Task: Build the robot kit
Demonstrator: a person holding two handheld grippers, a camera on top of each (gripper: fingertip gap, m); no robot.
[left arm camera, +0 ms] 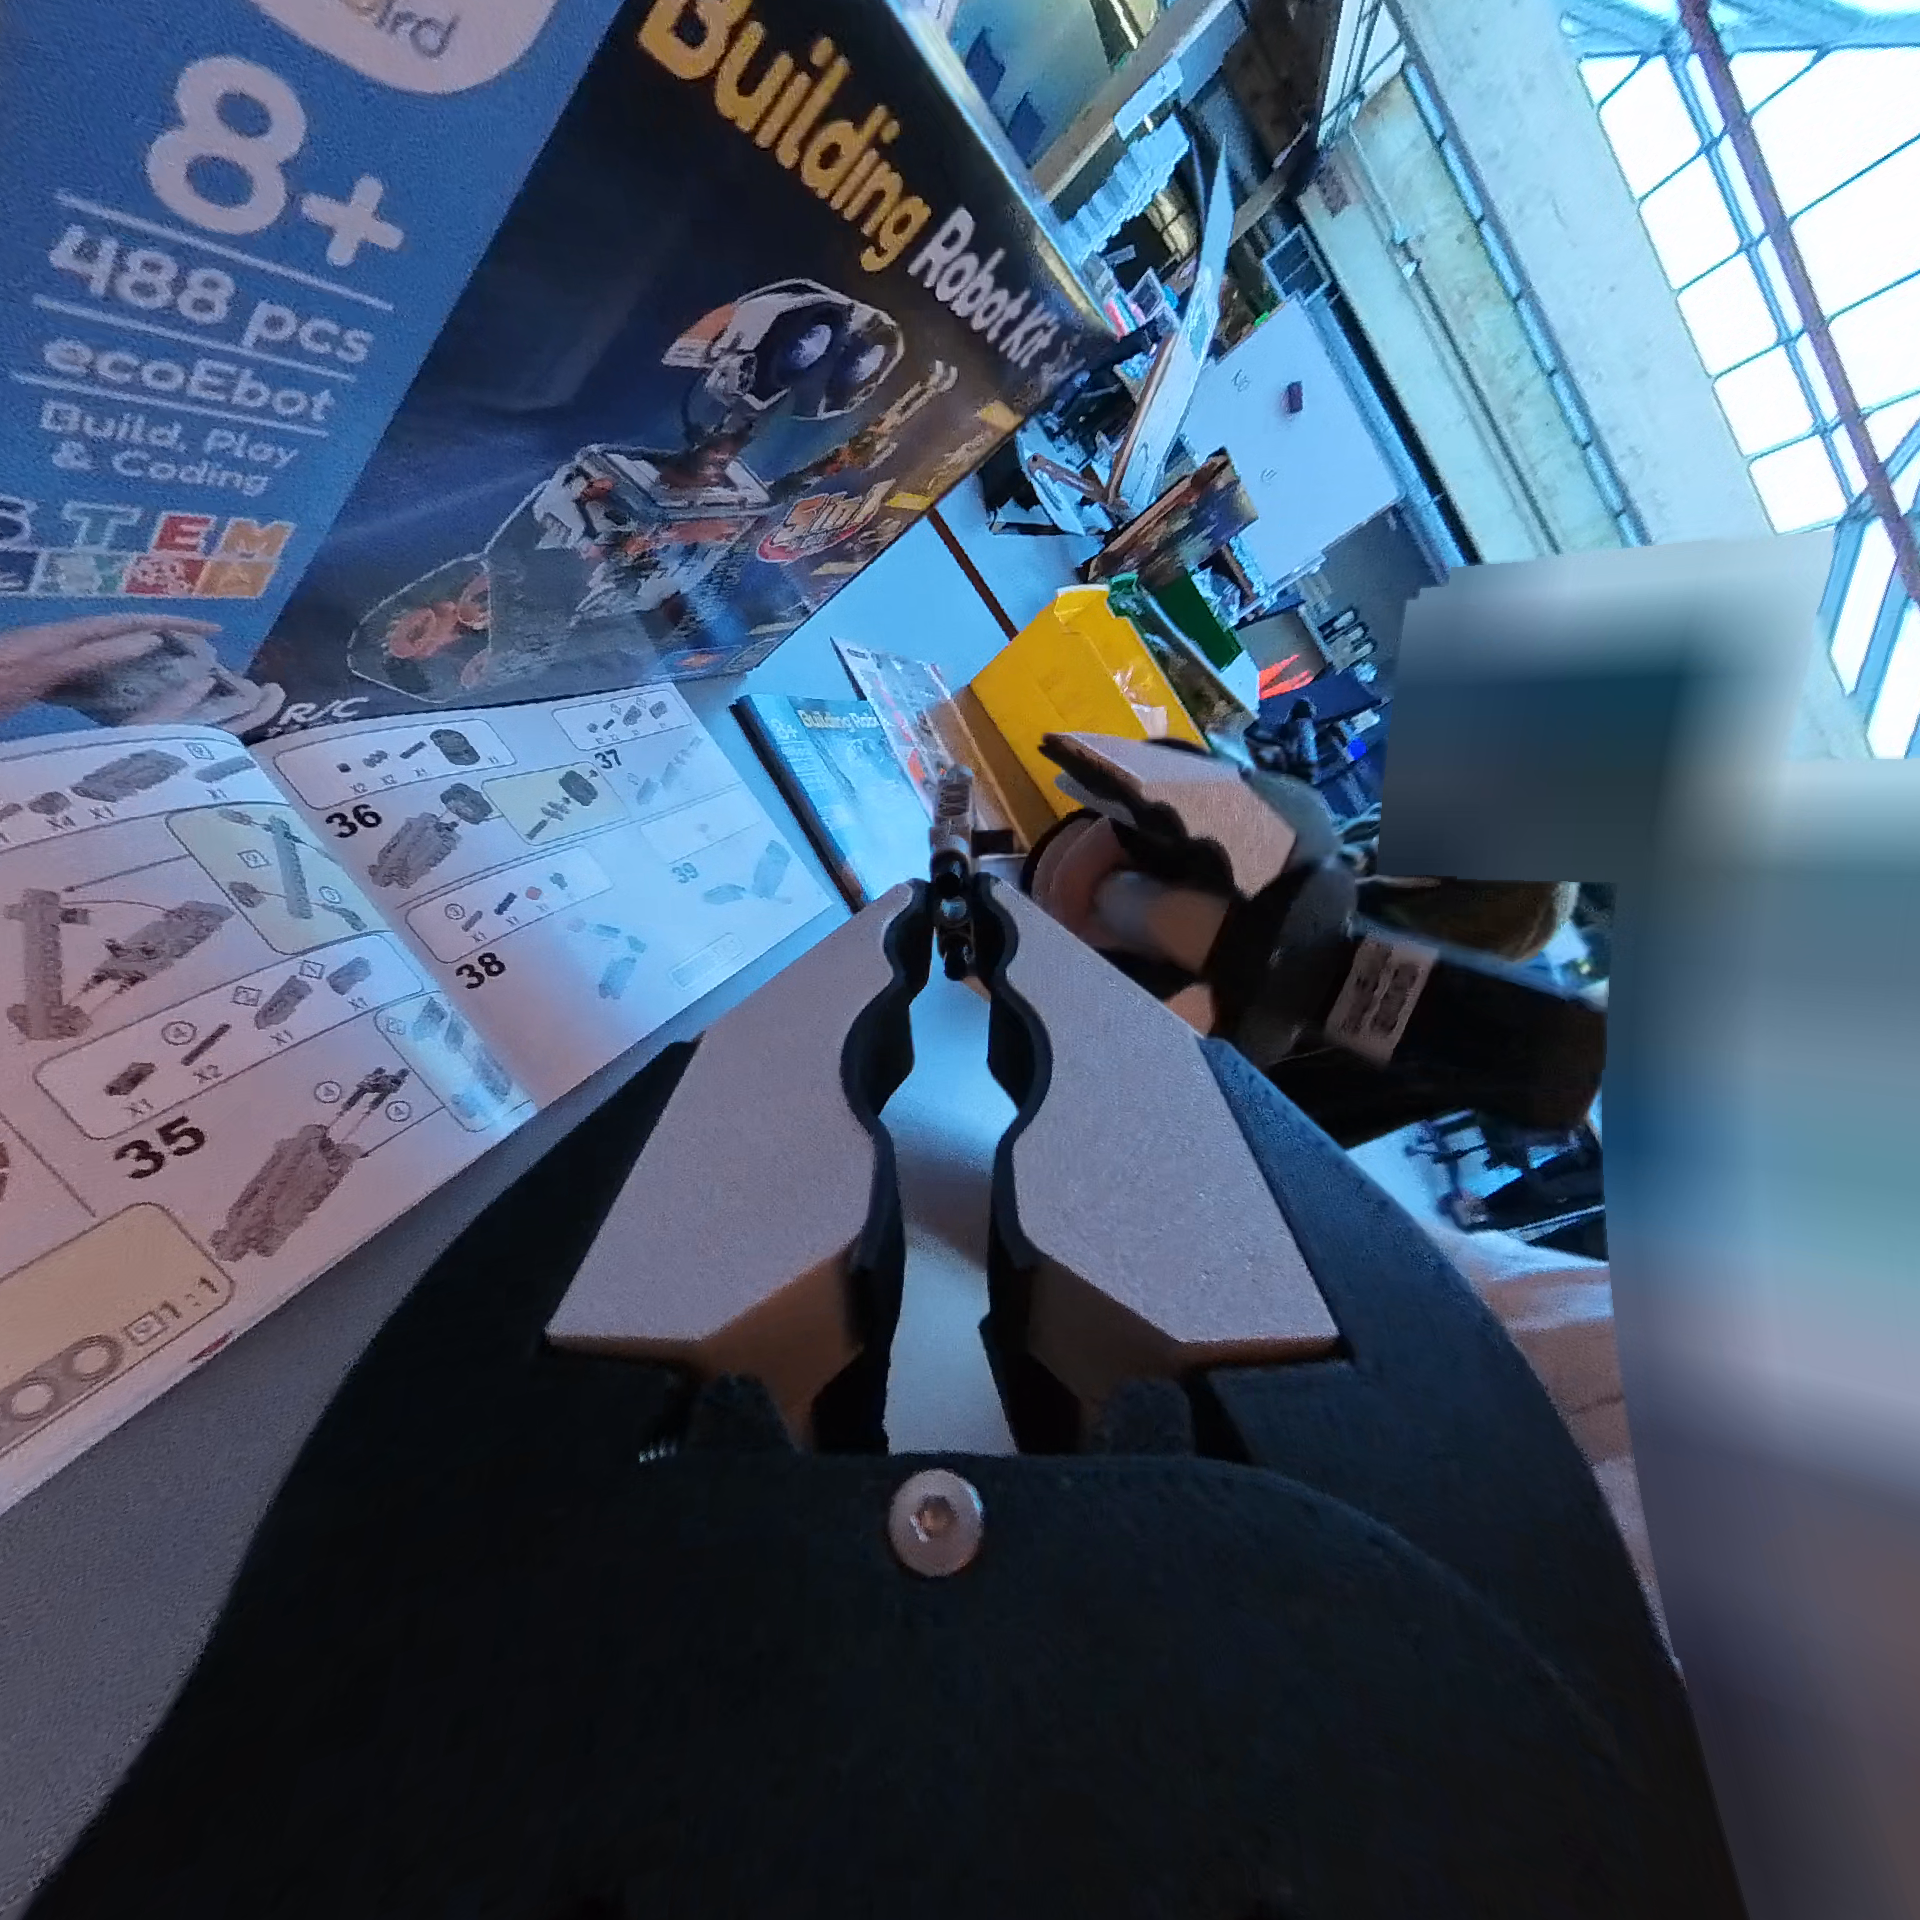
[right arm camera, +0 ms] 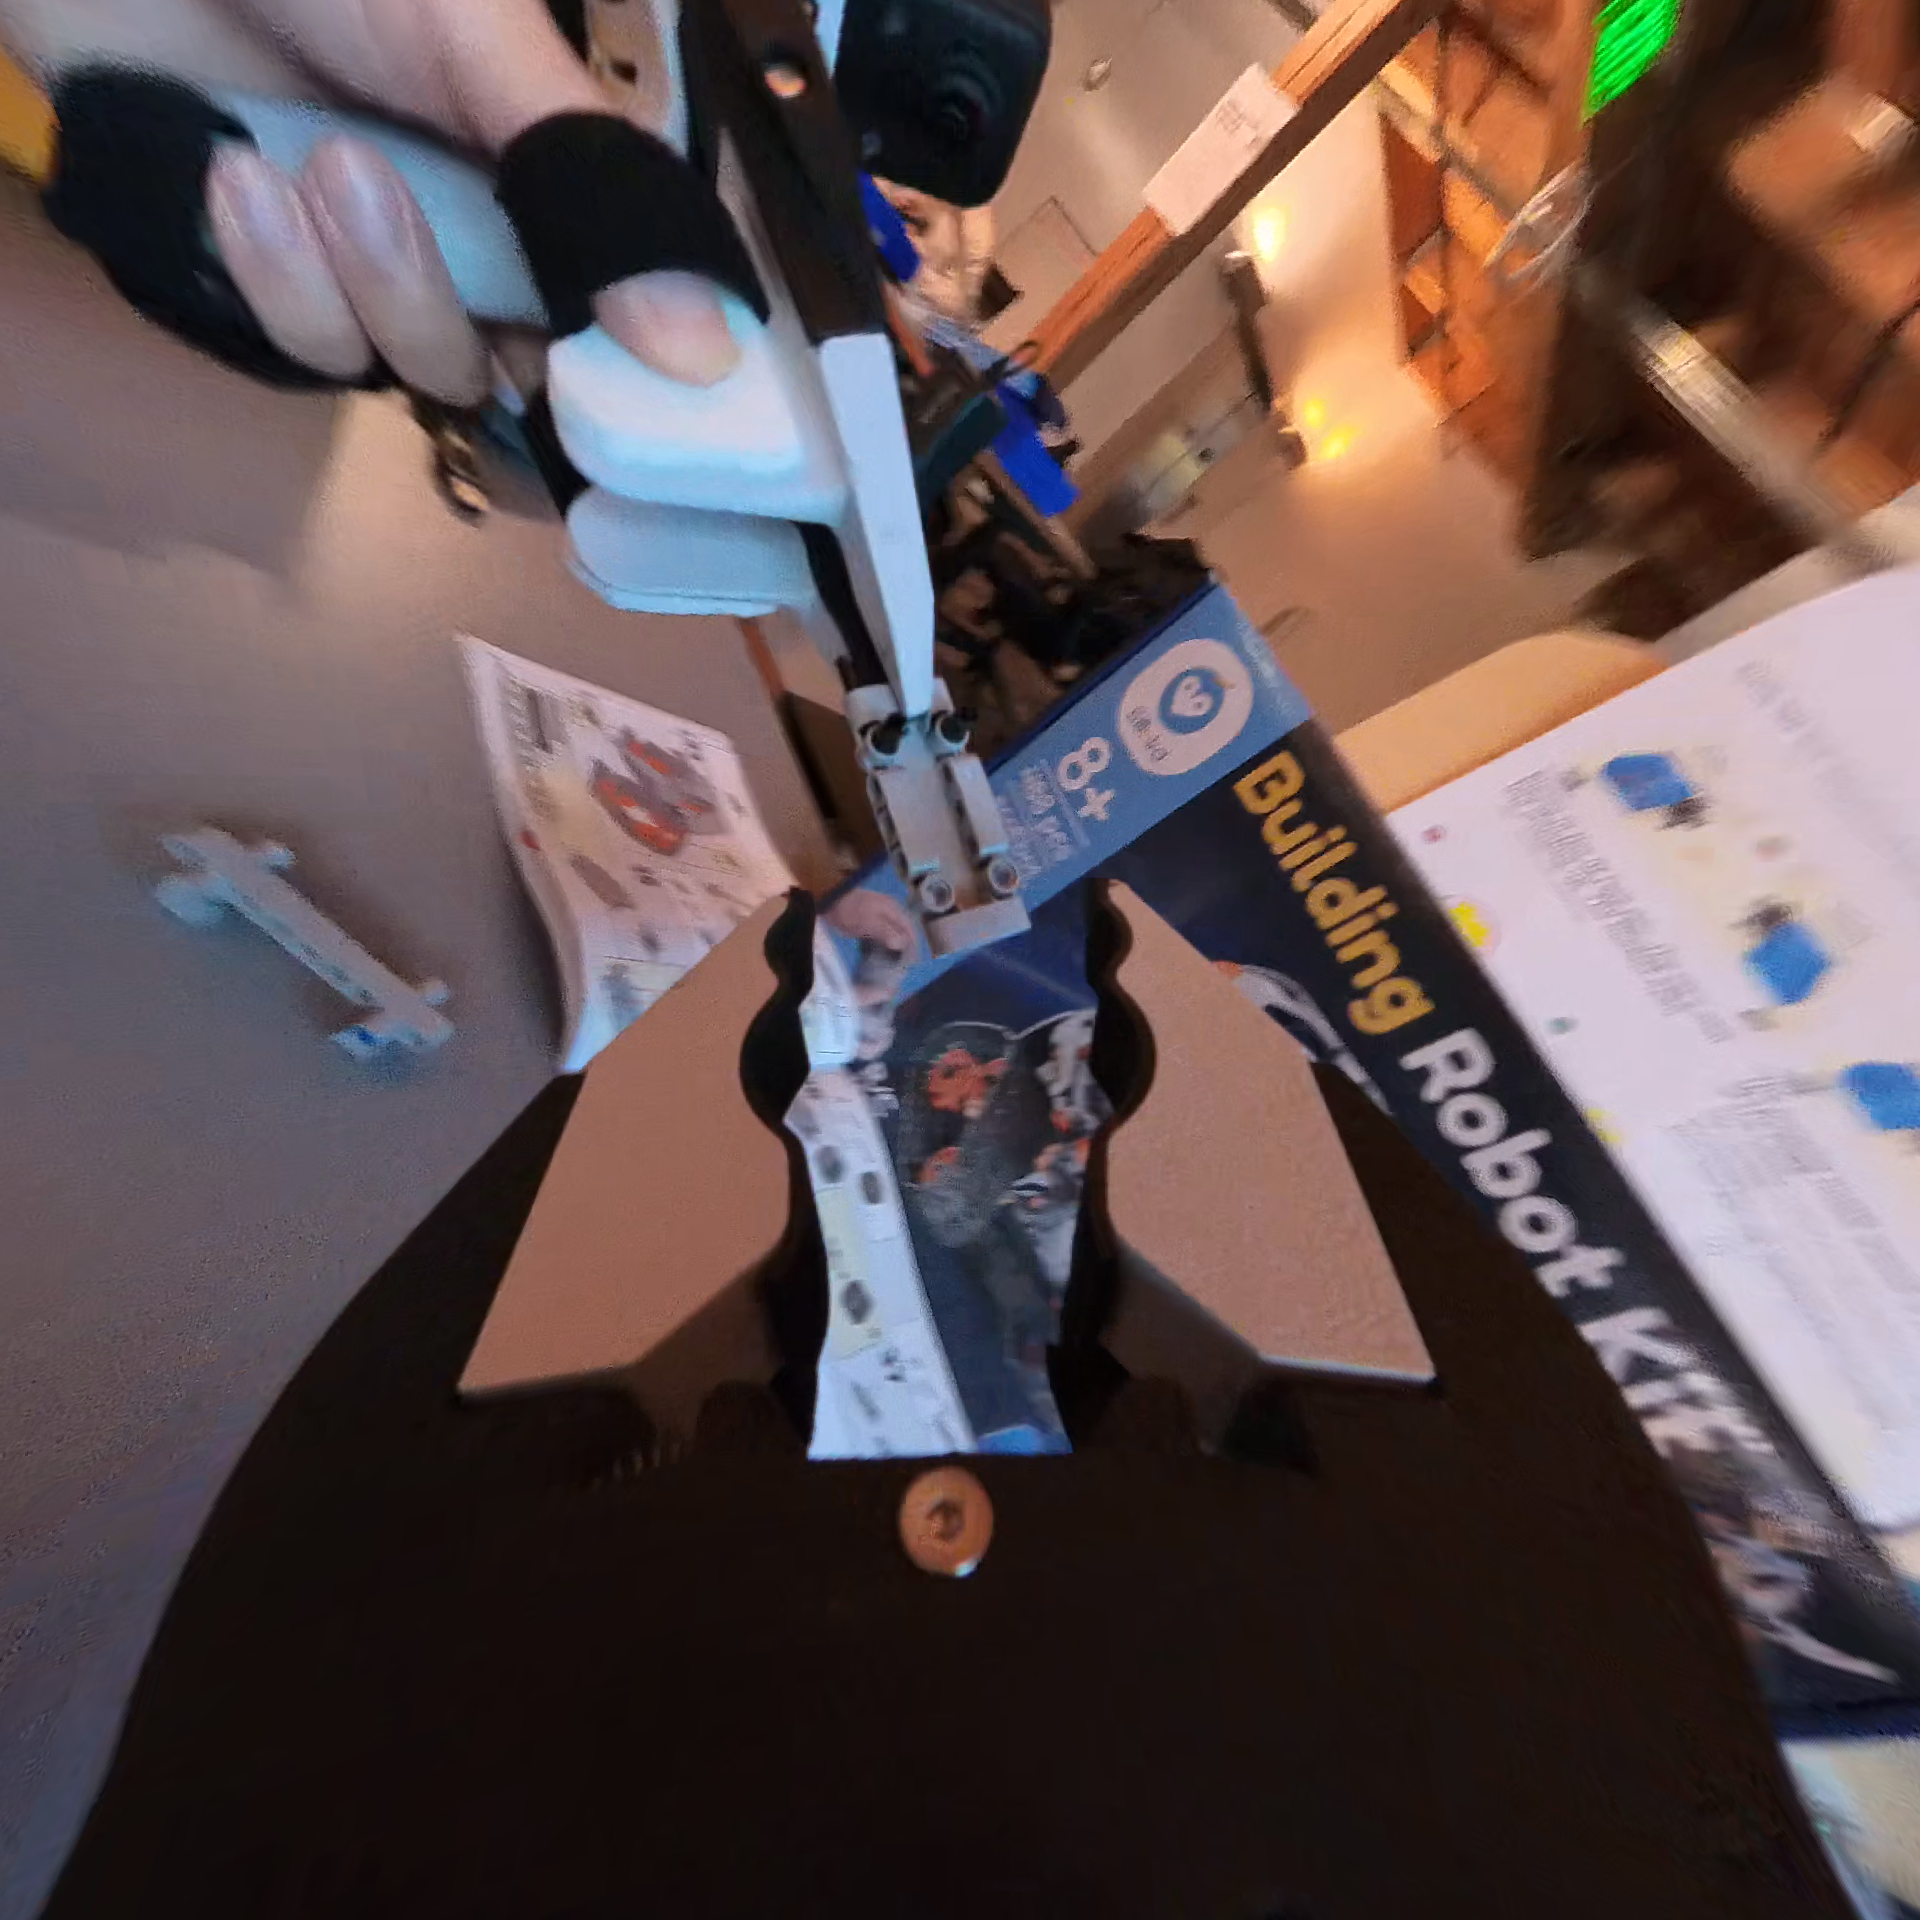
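My left gripper (left arm camera: 951,906) is shut on a small grey and black brick assembly (left arm camera: 951,831), which sticks out past its tips. In the right wrist view the left gripper (right arm camera: 906,694) comes down from above, held by a hand in a fingerless black glove (right arm camera: 613,208), with the grey assembly (right arm camera: 940,831) hanging from its tips. My right gripper (right arm camera: 951,914) is open and empty. Its tips flank the lower end of the assembly without touching it. The right gripper also shows in the left wrist view (left arm camera: 1081,764), just right of the assembly.
A building-kit box (left arm camera: 675,416) (right arm camera: 1351,987) stands behind an open instruction booklet (left arm camera: 312,935) (right arm camera: 623,821) on the table. A grey beam assembly (right arm camera: 301,940) lies loose on the table. A yellow bin (left arm camera: 1081,675) and more booklets sit farther back. A blurred patch covers the right side. My left and right fingertips are right by each other.
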